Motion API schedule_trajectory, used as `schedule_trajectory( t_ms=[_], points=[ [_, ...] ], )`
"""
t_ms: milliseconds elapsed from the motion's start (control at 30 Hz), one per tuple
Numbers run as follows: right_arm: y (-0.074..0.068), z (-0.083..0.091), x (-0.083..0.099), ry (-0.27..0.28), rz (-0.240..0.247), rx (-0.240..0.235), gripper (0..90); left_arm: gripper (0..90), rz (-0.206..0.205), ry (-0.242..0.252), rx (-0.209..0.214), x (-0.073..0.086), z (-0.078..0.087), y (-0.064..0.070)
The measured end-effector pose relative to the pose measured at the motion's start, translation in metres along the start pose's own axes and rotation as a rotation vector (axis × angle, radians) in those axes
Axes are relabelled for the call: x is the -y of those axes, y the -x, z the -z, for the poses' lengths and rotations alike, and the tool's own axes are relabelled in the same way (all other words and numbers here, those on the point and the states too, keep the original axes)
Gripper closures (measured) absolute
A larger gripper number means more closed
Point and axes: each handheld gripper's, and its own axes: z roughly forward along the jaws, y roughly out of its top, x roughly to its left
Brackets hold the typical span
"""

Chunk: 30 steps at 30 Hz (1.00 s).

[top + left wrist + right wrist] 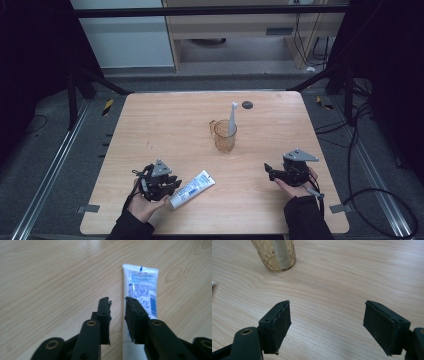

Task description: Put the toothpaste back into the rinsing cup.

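Down on the wooden table (165, 125) lies a white toothpaste tube (192, 188) with blue writing. It lies flat near the front edge, on the person's left side, with its flat crimped end pointing toward the middle of the table.

The left hand-held gripper (167, 186) sits right beside the tube, at its cap end, held in the person's left hand (142, 205). In the left gripper view the two black jaws stand only a little way apart, with a thin gap between them. Nothing is held in that gap. The toothpaste tube (141, 290) lies just to the right of the gap, and one jaw hangs over the edge of it. Whether that jaw touches the tube cannot be told.

The right hand-held gripper (271, 171) is at the other side of the table, well apart from the tube, in the person's right hand (295, 189). In the right gripper view its jaws are spread wide, with only bare wood between them. It has a grey three-cornered plate on top.

Near the middle of the table stands an orange see-through cup (224, 135) with a handle. A white toothbrush (232, 119) stands in it, leaning to one side, with its head up. The right gripper view shows the bottom of the cup (276, 255) far ahead of the jaws.

A small dark round thing (247, 104) sits near the far edge of the table.
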Motion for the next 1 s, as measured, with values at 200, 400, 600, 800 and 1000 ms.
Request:
schedule_trajectory(
  t_ms=[200,400,600,800,1000],
  points=[
    [0.001,0.0,0.0,0.001,0.007,0.005,21.4,54.5,-0.036,-0.019,0.017,-0.01,-0.003,0.009],
    [0.002,0.0,0.0,0.001,0.0,0.003,21.0,45.9,-0.057,-0.053,0.037,-0.013,-0.008,0.015],
    [0.002,0.0,-0.001,0.001,0.001,0.002,20.8,42.1,-0.086,-0.073,0.055,-0.016,-0.012,0.021],
    [0.002,0.0,-0.001,-0.001,-0.001,0.001,20.7,41.4,-0.101,-0.101,0.06,-0.016,-0.018,0.023],
    [0.002,-0.001,-0.001,-0.004,0.006,-0.001,20.7,41.6,-0.108,-0.154,0.063,-0.014,-0.029,0.024]
  ],
)
